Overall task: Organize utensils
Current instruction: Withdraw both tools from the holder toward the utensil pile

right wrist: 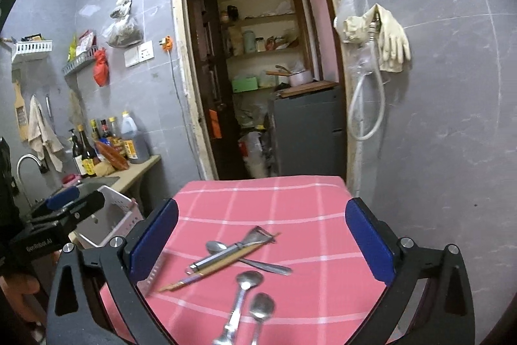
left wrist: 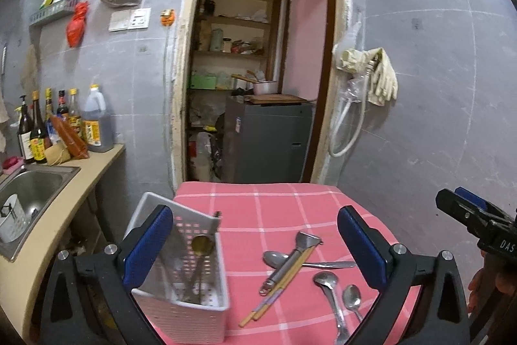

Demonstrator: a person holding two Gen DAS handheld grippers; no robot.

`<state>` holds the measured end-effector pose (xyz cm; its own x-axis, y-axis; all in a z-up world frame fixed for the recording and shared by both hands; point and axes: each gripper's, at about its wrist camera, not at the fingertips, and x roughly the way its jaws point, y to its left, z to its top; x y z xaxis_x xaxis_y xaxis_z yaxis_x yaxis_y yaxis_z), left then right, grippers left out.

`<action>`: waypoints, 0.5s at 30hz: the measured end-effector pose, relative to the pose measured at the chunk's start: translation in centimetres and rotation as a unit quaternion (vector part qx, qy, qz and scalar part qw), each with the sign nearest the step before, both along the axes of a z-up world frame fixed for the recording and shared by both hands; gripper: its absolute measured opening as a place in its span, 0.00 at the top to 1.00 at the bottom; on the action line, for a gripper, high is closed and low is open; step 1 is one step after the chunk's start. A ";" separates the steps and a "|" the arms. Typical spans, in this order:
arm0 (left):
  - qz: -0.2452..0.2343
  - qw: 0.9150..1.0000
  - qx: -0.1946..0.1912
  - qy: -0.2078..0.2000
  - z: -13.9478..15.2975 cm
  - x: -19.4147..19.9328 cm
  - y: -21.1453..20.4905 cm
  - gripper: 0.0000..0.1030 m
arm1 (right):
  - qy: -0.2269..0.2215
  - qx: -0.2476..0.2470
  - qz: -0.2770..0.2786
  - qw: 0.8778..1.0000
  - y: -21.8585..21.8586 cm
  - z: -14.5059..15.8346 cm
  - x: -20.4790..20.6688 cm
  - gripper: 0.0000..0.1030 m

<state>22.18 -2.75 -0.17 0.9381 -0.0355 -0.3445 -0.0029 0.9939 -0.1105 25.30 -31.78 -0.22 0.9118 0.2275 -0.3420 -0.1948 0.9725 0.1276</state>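
My left gripper [left wrist: 255,212] is open, and its blue pads frame a table under a pink checked cloth [left wrist: 278,199]. A white perforated utensil holder [left wrist: 190,309] stands at the table's left front corner, just inside the left pad, with a brass spoon [left wrist: 203,243] and other handles in it. Loose on the cloth lie a metal peeler [left wrist: 290,261] over a pair of chopsticks [left wrist: 278,288] and three steel spoons [left wrist: 326,280]. My right gripper [right wrist: 263,204] is open too, with nothing in it, above the peeler [right wrist: 232,251], chopsticks [right wrist: 206,274] and spoons [right wrist: 248,280].
To the left runs a counter with a steel sink [left wrist: 32,183] and several sauce bottles [left wrist: 93,125]. Behind the table a doorway opens on a grey cabinet [left wrist: 268,141] and shelves. Rubber gloves [left wrist: 381,76] and a hose hang on the right wall.
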 end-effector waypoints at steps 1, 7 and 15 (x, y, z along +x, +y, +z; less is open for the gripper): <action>-0.005 1.000 0.002 0.000 0.0 0.0 -0.5 0.00 | 0.000 -0.002 -0.003 1.000 -0.4 -0.1 -0.1 0.01; -0.033 0.999 0.010 0.009 -0.8 0.6 -3.4 0.00 | 0.014 -0.015 -0.011 1.000 -2.3 -1.1 -0.1 0.01; -0.048 0.998 0.005 0.044 -3.1 2.0 -6.0 0.00 | 0.046 -0.029 -0.009 0.998 -4.6 -3.6 1.2 0.01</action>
